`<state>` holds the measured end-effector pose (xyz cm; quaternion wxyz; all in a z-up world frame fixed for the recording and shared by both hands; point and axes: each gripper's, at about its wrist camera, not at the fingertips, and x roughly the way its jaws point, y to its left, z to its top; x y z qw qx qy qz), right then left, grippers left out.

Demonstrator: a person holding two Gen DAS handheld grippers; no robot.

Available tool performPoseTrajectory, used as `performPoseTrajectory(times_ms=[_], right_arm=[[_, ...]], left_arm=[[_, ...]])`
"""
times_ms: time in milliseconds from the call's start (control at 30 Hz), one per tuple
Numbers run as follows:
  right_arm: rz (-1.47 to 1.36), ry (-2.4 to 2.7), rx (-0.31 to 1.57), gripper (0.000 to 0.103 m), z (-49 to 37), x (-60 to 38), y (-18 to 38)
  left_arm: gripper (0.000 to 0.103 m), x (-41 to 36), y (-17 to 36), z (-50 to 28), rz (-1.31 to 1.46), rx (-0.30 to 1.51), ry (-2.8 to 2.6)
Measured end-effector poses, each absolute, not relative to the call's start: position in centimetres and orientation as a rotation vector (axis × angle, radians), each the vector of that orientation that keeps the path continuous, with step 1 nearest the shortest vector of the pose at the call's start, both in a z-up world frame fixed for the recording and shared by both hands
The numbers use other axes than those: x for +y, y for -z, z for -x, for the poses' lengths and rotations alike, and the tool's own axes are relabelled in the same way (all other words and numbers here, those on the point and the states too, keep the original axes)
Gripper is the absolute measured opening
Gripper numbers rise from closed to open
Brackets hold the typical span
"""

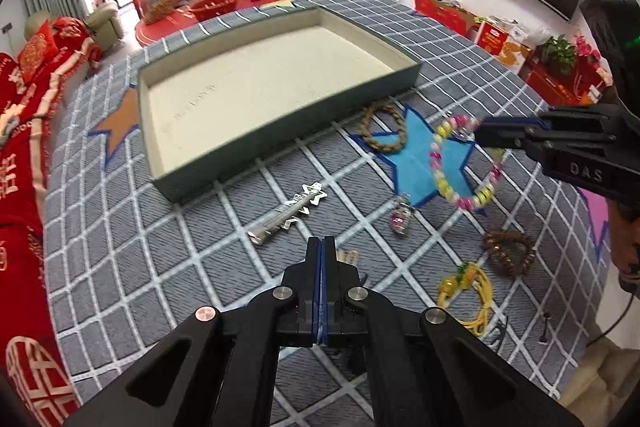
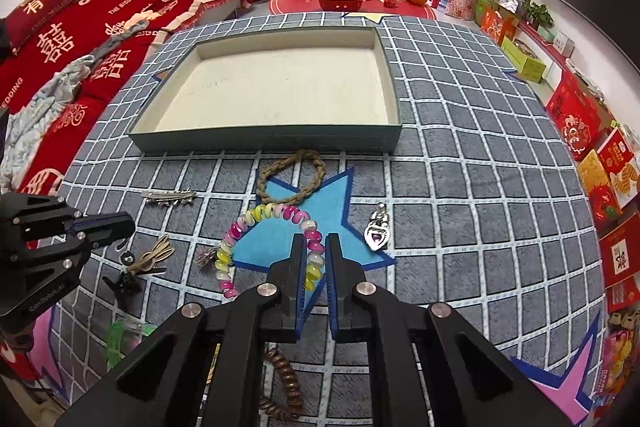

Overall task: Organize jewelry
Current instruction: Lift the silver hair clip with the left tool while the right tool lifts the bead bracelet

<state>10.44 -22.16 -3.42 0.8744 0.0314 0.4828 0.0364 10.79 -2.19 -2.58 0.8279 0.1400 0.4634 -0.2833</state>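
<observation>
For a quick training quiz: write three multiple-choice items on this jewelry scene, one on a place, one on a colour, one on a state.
1. The braided rope bracelet lies:
A. inside the tray
B. on the cloth just in front of the tray
C. on the sofa

2. The star under the multicoloured bead bracelet is:
A. blue
B. green
C. red

3. The left gripper is:
A. wide open
B. shut, holding nothing
C. shut on a hair clip

Answers: 1 B, it sits against the tray's near wall; 2 A, blue felt shows beneath; 3 B, its fingers meet with nothing between them.
</observation>
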Motion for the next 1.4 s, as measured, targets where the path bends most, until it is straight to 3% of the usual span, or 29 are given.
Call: performPoseTrajectory(times_ms=[300, 333, 400, 500, 667, 733, 933, 1033, 1167, 1233, 1400], right_arm=[[-0.102, -0.101, 0.995, 0.010, -9.4, -22.1, 3.3], [-0.104, -0.100, 0.993, 0.010, -9.3, -22.2, 3.2], [-0.109, -0.098, 0.990, 0.010, -9.1, -22.3, 3.1], [-0.114, -0.099, 0.987, 0.010, -8.9, -22.5, 3.0], [-0.127, -0.104, 0.982, 0.010, -9.0, -22.6, 2.9], [-0.135, -0.108, 0.981, 0.010, -8.9, -22.6, 2.9], [-0.148, -0.112, 0.976, 0.010, -8.7, -22.8, 2.9], [-0.158, -0.113, 0.973, 0.010, -8.7, -22.9, 2.9], [-0.167, -0.117, 0.970, 0.010, -8.7, -22.9, 2.9], [-0.171, -0.120, 0.969, 0.010, -8.7, -22.8, 3.0], [-0.172, -0.120, 0.955, 0.010, -8.6, -22.8, 2.6]], left_arm=[[0.014, -2.7, 2.7, -12.9, -0.465, 0.932, 0.560], [0.037, -2.8, 2.7, -13.1, -0.466, 0.932, 0.566], [0.103, -2.9, 2.6, -13.1, -0.472, 0.914, 0.558], [0.103, -3.6, 3.5, -12.8, -0.544, 0.873, 0.576], [0.103, -4.6, 6.6, -13.2, -0.629, 0.962, 0.633], [0.092, -4.9, 7.8, -13.2, -0.654, 1.003, 0.648], [0.076, -4.8, 9.5, -12.7, -0.641, 1.079, 0.714], [0.075, -4.6, 9.8, -12.2, -0.633, 1.112, 0.727], [0.051, -4.2, 9.9, -11.7, -0.559, 1.156, 0.761], [0.025, -3.9, 9.9, -11.1, -0.562, 1.155, 0.778], [0.025, -3.7, 10.0, -9.6, -0.537, 1.133, 0.760]])
